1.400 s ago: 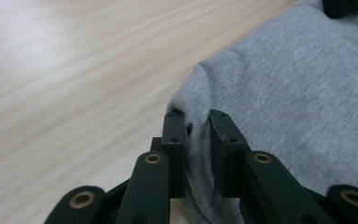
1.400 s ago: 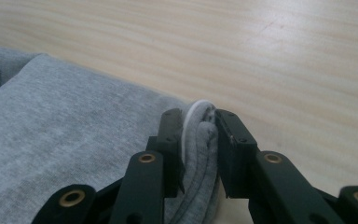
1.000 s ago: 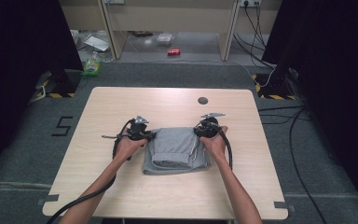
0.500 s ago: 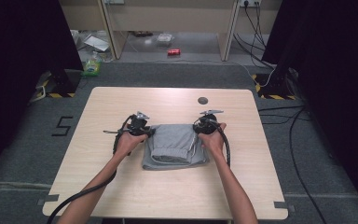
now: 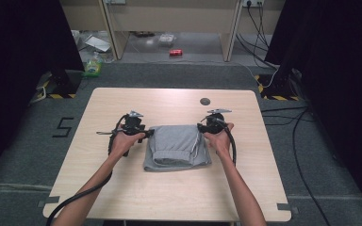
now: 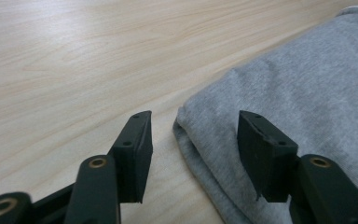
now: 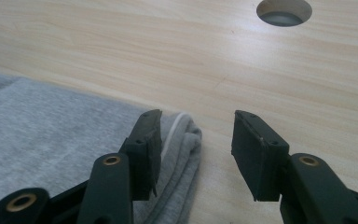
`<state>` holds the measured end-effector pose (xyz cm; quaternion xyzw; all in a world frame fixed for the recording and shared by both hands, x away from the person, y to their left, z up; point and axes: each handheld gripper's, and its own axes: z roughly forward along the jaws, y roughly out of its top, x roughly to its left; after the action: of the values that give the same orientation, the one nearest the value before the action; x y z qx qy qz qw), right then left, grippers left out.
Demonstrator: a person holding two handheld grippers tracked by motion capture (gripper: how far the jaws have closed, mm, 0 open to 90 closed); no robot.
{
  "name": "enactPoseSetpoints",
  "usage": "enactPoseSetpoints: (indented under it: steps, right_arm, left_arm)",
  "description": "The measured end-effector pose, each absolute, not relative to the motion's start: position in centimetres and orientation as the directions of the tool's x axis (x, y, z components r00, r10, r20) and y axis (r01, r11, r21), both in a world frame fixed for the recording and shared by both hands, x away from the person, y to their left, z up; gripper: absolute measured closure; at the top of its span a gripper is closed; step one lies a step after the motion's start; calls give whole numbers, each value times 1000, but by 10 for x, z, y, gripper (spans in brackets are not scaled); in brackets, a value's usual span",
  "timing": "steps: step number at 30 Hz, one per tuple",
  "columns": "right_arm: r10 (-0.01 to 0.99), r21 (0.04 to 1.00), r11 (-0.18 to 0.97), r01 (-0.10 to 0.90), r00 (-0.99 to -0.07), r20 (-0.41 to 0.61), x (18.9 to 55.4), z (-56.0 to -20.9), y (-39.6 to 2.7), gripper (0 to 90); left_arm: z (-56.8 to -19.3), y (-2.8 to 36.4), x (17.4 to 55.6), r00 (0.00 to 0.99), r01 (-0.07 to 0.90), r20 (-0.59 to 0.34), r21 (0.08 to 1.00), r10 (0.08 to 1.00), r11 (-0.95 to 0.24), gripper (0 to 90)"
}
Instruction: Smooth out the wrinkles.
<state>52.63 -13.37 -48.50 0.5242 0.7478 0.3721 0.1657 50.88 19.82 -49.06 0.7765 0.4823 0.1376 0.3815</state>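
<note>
A folded grey garment [image 5: 177, 147], sweatpants by the look of the waistband and a white stripe along one side, lies flat near the middle of a light wooden worktop [image 5: 122, 193]. A person's two forearms reach in from the near edge, each hand holding a black two-jaw gripper at one far corner of the garment.

The left gripper [image 5: 147, 135] sits at the garment's far left corner. In the left gripper view [image 6: 193, 140] its jaws have just been opening and stand moderately apart, with the folded corner of the grey cloth [image 6: 279, 93] lying loose between them, not pinched.

The right gripper [image 5: 201, 128] sits at the far right corner. In the right gripper view [image 7: 196, 140] its jaws have likewise just been opening; the cloth's folded edge with the white stripe [image 7: 175, 128] rests by the left jaw, unclamped.

A round hole [image 5: 205, 101] in the worktop lies beyond the right gripper.
</note>
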Motion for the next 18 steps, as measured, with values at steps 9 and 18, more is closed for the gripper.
enactPoseSetpoints:
  steps: [9, 18]
  right_arm:
    - [908, 733, 158, 661, -389, 156, 521, -474, -135, 458]
    - [898, 739, 164, 653, -409, 163, 510, -466, -139, 429]
  left_arm:
    - [-483, 202, 500, 502, 656, -177, 716, 846, -239, 361]
    - [-480, 209, 488, 512, 672, -204, 700, 834, -241, 315]
